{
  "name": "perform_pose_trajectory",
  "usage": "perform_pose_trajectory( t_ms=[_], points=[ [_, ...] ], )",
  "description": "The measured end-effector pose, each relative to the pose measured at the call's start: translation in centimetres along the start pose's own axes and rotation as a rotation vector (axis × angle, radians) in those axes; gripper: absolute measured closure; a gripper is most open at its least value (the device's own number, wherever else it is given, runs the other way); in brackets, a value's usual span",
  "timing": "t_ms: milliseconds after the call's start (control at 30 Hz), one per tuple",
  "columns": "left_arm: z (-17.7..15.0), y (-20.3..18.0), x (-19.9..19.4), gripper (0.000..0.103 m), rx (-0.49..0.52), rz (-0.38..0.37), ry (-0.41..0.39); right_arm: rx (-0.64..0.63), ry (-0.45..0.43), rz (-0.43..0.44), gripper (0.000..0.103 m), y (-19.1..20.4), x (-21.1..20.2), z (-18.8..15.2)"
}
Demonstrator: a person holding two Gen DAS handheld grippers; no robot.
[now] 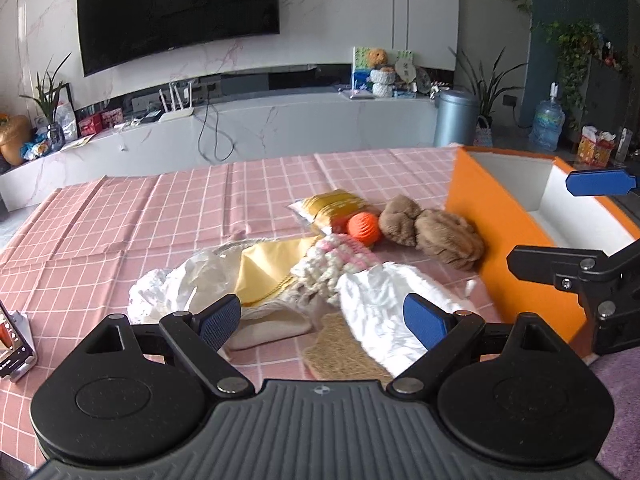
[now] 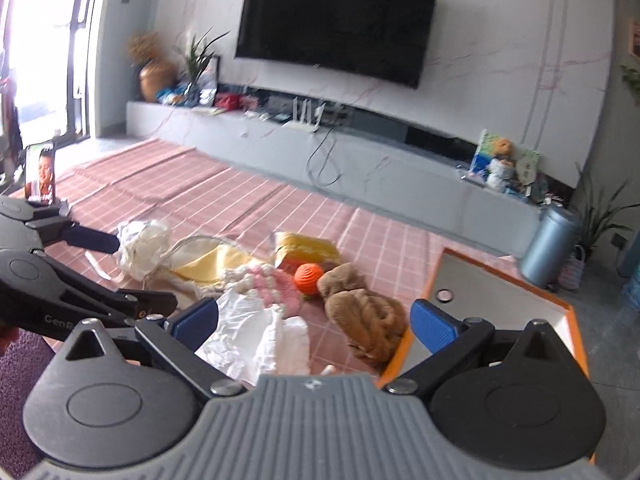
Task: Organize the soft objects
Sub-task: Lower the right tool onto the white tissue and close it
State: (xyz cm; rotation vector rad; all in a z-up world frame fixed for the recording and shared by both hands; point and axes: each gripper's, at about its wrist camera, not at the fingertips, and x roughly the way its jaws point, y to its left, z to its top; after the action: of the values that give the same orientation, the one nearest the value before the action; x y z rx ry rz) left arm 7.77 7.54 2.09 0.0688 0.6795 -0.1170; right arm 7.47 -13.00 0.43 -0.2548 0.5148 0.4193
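Under the pile mid-tablecloth (image 1: 160, 208), I can't separate layers. One orange ball (image 1: 363, 229), one brown plush (image 1: 430, 234), one orange box (image 1: 496, 216) at the right edge. Left gripper (image 1: 322, 318) and right gripper (image 2: 316, 322) both spread, empty.

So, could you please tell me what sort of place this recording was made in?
Most likely a home living room: a large wall-mounted television hangs above a long low media console, with potted plants nearby and a table under a pink checked tablecloth.

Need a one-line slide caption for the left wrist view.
Open left gripper poised over white cloth and knitted pile, beside the orange box on pink checked tablecloth.
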Motion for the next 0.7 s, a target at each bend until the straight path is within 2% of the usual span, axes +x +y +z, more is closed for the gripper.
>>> perform_pose_trajectory(
  t_ms=[100,167,333,500,633,700],
  points=[
    [0.0,1.0,1.0,0.000,-0.005,0.001,0.030,-0.008,0.070,0.047,0.010,0.5,2.3,0.5],
    [0.0,1.4,1.8,0.000,0.001,0.002,0.050,-0.004,0.118,0.075,0.019,0.8,3.9,0.8],
    [-0.1,2.3,3.5,0.000,0.006,-0.002,0.095,0.025,0.242,0.132,0.029,1.4,7.7,1.0],
    [-0.5,2.9,5.2,0.010,0.005,-0.019,0.136,0.084,0.356,0.166,0.030,1.7,11.2,0.7],
    [-0.9,3.5,6.1,0.015,-0.010,-0.036,0.157,0.101,0.416,0.187,0.037,2.0,13.2,0.3],
    [-1.1,3.7,6.4,0.016,-0.018,-0.045,0.168,0.115,0.443,0.199,0.038,2.0,14.1,0.1]
  ],
)
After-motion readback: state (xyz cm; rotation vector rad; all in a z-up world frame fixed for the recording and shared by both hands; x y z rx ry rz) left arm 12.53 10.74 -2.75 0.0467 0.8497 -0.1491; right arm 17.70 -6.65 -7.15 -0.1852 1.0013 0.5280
